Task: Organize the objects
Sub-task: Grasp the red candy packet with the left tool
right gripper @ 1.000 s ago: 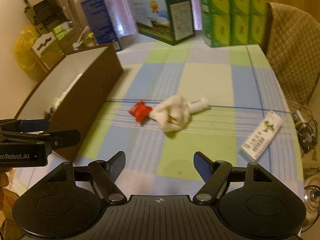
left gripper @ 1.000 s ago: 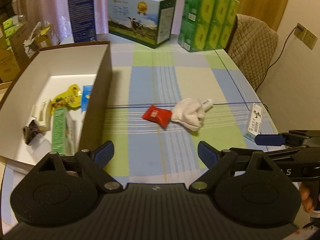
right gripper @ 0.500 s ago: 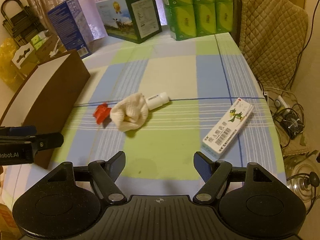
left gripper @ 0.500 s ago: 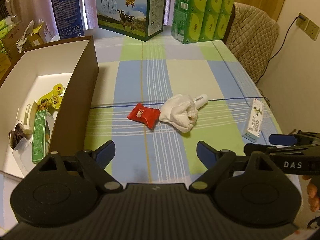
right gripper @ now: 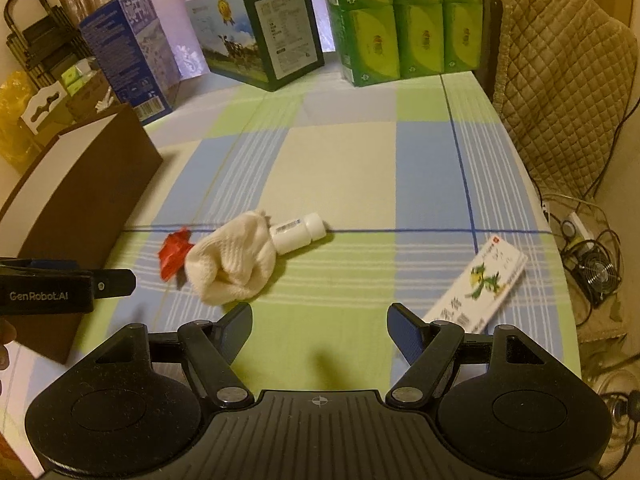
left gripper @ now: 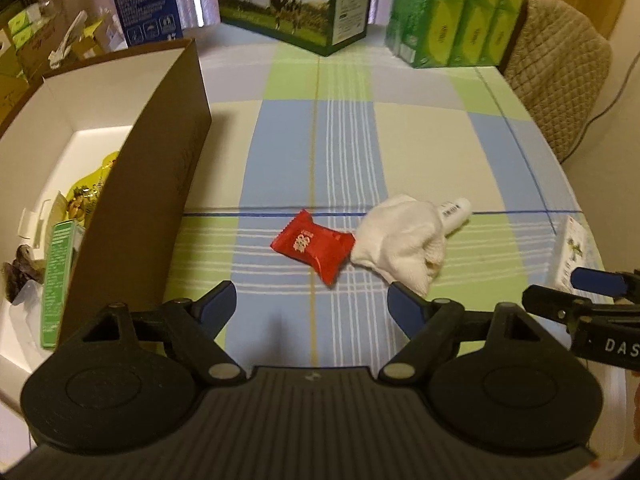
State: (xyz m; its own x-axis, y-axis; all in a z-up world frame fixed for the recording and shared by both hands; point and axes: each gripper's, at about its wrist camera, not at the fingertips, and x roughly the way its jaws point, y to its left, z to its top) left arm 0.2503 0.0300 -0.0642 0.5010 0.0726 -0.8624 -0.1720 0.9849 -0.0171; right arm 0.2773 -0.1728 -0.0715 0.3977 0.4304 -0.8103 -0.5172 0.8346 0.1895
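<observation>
Red packet (left gripper: pixel 313 246) lies flat on the checked tablecloth (left gripper: pixel 420 144), mid-table, its right end touching a bunched white cloth (left gripper: pixel 402 240). A white bottle (right gripper: pixel 298 233) lies on its side, poking out from the cloth's far right side. Flat carton (right gripper: pixel 478 282) with a green figure lies well to the right, near the table edge.

Left gripper (left gripper: pixel 312 300): wide open, empty, hovering just short of the packet. Right gripper (right gripper: pixel 319 326): wide open, empty, carton's near end just beside its right finger.

Brown box (left gripper: pixel 160 168) stands left of the packet, white inside, holding a green carton (left gripper: pixel 56 280) and a yellow pouch (left gripper: pixel 90 190). Milk carton (left gripper: pixel 296 0), blue box (right gripper: pixel 128 50) and green packs (right gripper: pixel 400 20) stand along the far edge.
</observation>
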